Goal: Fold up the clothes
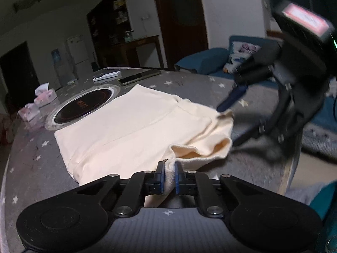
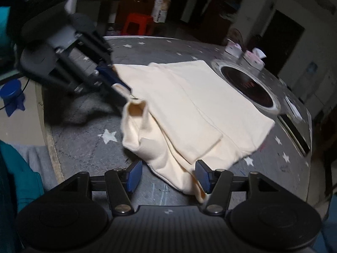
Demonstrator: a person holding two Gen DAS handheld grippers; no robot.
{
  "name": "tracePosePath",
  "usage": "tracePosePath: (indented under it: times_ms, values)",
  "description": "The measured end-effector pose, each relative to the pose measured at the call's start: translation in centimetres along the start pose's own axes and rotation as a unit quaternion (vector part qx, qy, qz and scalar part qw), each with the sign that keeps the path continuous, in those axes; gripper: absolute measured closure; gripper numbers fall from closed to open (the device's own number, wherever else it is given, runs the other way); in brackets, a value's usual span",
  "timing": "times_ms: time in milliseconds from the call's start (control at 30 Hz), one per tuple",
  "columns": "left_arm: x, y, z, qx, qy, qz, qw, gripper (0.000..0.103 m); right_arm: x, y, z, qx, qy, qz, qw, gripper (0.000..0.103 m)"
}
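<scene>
While the round table (image 1: 42, 168) with its grey star-printed cover fills both views, a cream garment (image 1: 130, 130) lies partly folded across its middle, one far corner lapping over the rim of the round cooktop (image 1: 84, 105) set into the tabletop. Beyond that sit small tissue packs (image 1: 44, 96) and a phone (image 1: 139, 77). The left gripper (image 1: 169, 171) is pinched tight on a fold of the garment's near edge, cloth squeezed between its blue pads. The right gripper (image 2: 168, 174) stands about half open at the garment's other corner; the cloth lies between its pads (image 2: 134, 174), which do not press on it.
</scene>
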State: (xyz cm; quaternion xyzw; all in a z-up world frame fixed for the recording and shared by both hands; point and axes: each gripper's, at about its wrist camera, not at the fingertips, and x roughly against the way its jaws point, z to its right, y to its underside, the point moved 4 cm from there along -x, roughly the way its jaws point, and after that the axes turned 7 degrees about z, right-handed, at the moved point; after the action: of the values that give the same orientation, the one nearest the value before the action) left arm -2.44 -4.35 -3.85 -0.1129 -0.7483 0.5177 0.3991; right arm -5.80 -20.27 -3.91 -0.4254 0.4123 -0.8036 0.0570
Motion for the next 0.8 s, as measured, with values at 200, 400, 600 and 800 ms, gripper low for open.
tracePosePath:
  times_ms: [200, 400, 600, 800]
  values:
    - [-0.7, -0.9, -2.5, 0.068, 0.002, 0.007, 0.9977, 0.094, -1.5, 0.0, -0.4, 0.025, 0.003, 0.018, 1.0, 0.049]
    - [-1.1, -0.8, -3.3, 0.087, 0.005, -0.007, 0.9961, 0.09, -2.7, -0.5, 0.5, 0.002, -0.007, 0.029, 1.0, 0.079]
    - [0.5, -0.4, -2.1, 0.05, 0.009, -0.004, 0.9987, 0.072, -2.9, -1.2, 2.1, -0.047, -0.033, 0.024, 0.998, 0.089]
    - [1.0, 0.9, -1.2, -0.003, -0.008, -0.021, 0.9997, 0.059, -2.6, -1.8, 3.6, -0.081, -0.037, 0.03, 0.996, 0.09]
